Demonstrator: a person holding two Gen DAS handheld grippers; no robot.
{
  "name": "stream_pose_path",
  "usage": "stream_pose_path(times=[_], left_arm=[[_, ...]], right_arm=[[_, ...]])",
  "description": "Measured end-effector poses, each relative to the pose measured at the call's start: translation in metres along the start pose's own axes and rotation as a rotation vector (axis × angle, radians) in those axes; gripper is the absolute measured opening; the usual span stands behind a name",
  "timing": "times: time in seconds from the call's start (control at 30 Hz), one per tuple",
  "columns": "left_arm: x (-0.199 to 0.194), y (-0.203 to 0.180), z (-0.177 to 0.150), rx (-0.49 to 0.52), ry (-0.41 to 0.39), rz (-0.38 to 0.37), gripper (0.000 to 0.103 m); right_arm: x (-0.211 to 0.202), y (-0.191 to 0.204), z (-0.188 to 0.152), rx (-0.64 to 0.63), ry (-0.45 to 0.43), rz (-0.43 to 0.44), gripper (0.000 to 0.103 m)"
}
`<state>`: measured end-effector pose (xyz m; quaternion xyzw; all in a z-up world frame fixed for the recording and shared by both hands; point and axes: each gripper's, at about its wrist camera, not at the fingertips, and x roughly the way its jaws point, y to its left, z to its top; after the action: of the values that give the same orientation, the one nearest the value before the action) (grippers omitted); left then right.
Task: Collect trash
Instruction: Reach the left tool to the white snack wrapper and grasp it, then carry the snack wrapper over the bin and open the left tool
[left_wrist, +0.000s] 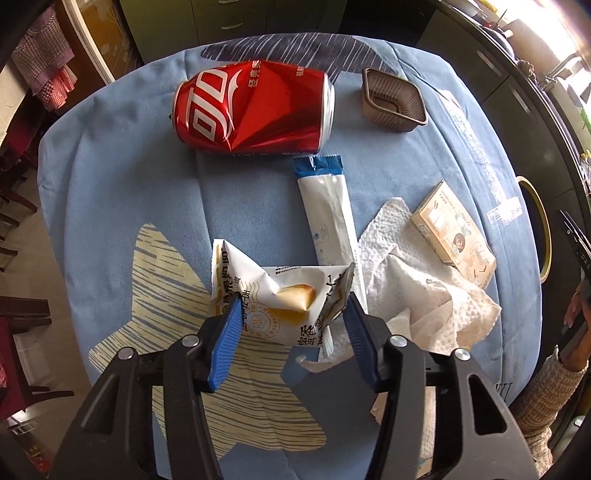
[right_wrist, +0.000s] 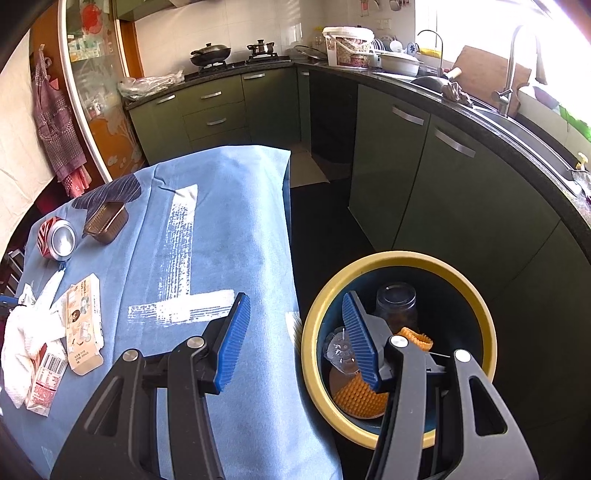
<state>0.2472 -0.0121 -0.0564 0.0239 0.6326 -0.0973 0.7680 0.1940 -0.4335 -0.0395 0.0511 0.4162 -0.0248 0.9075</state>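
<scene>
- Left tool (left_wrist: 291, 314) is pointing steeply down at the lower centre of the left wrist view, jaws about half open and straddling a crumpled white snack wrapper (left_wrist: 273, 295); the left pad is touching the wrapper's edge, the right pad is sitting just beside its torn flap. Whether the pads are truly pinching yet, I cannot tell.
- The wrapper is lying on the blue-clothed tabletop (left_wrist: 110, 192), overlapping a long white sachet (left_wrist: 327, 214) and sitting just beside a wad of paper towel (left_wrist: 424, 295).
- Other trash is waiting further up the frame: a dented red cola can (left_wrist: 251, 110) at upper centre, a brown plastic tray (left_wrist: 393, 99) at upper right, a small cardboard box (left_wrist: 456, 236) at right.
- Right tool (right_wrist: 295, 339) is hanging half open and holding nothing, over the tabletop's edge and the yellow-rimmed bin (right_wrist: 314, 314) at lower right of the right wrist view; a clear jar and orange ridged pieces are already lying inside the bin.
- Step in hand, as I am judging it: gripping the wrapper.
- Next move is calling for a firm pinch, a lift clear of the sachet and towel, then carrying it across to the bin.
- Risk: thin film slipping, or the towel dragging along.
</scene>
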Motion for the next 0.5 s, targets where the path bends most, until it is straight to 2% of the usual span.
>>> stream_pose_path(times=[0.2, 0.3, 0.4, 0.5], left_arm=[[-0.032, -0.009, -0.005, 0.033, -0.073, 0.019, 0.050], [-0.051, -0.019, -0.005, 0.057, -0.101, -0.007, 0.050], [-0.071, -0.048, -0.007, 0.124, -0.127, -0.038, 0.050], [-0.076, -0.099, 0.000, 0.222, -0.126, -0.079, 0.050]], right_arm=[[-0.009, -0.006, -0.002, 0.010, -0.015, -0.001, 0.052], [-0.017, -0.015, -0.006, 0.021, -0.028, -0.012, 0.052], [-0.027, -0.027, -0.012, 0.034, -0.036, -0.029, 0.052], [-0.038, -0.046, -0.020, 0.062, -0.049, -0.052, 0.052]])
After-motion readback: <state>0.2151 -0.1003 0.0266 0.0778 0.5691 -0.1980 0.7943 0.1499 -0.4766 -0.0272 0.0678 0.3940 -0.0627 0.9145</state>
